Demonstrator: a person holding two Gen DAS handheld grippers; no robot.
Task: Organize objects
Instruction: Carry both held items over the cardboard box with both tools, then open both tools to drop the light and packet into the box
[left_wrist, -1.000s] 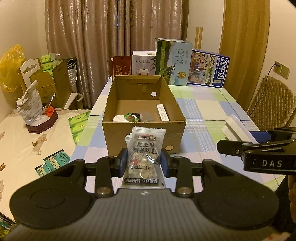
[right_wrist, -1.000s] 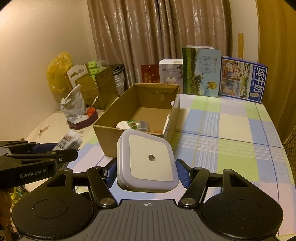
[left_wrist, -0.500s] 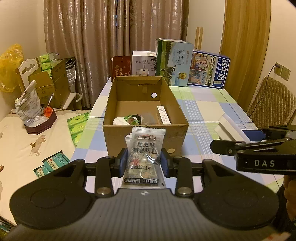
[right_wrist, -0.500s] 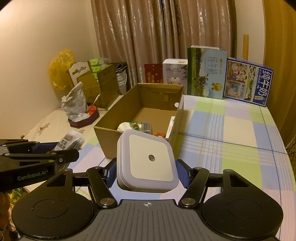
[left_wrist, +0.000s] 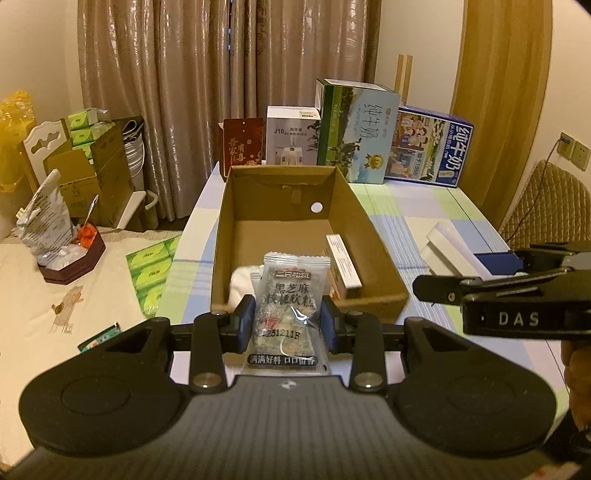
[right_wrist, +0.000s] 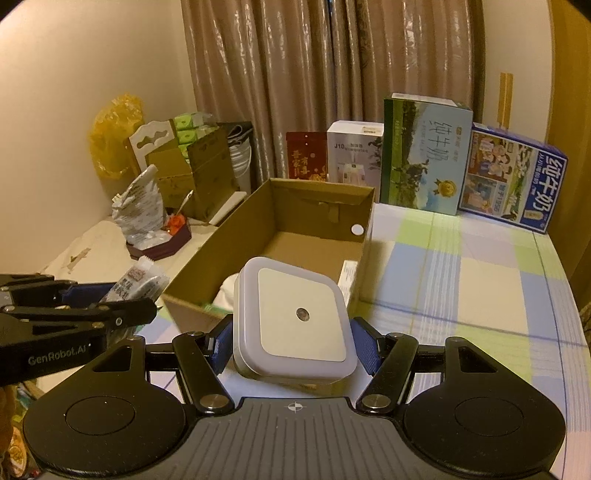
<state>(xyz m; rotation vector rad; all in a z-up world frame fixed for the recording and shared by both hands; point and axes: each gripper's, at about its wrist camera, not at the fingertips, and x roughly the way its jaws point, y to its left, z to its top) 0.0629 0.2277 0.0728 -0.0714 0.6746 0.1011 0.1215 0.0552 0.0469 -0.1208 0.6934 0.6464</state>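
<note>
Two loads, both gripped: left gripper (left_wrist: 288, 325) clamped on snack packet (left_wrist: 290, 314), right gripper (right_wrist: 293, 347) clamped on white square night light (right_wrist: 295, 321). Ahead, cardboard box (left_wrist: 373, 236), open-topped. Best carried past near wall, released low over bare floor.

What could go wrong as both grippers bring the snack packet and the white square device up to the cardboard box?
1. The left gripper pinches only the soft snack packet; its slick film might slip out short of the cardboard box.
2. The right gripper grips the white square device by its rounded sides, so it could tip or drop.
3. Both grippers sit close together; they may bump over the box.
</note>
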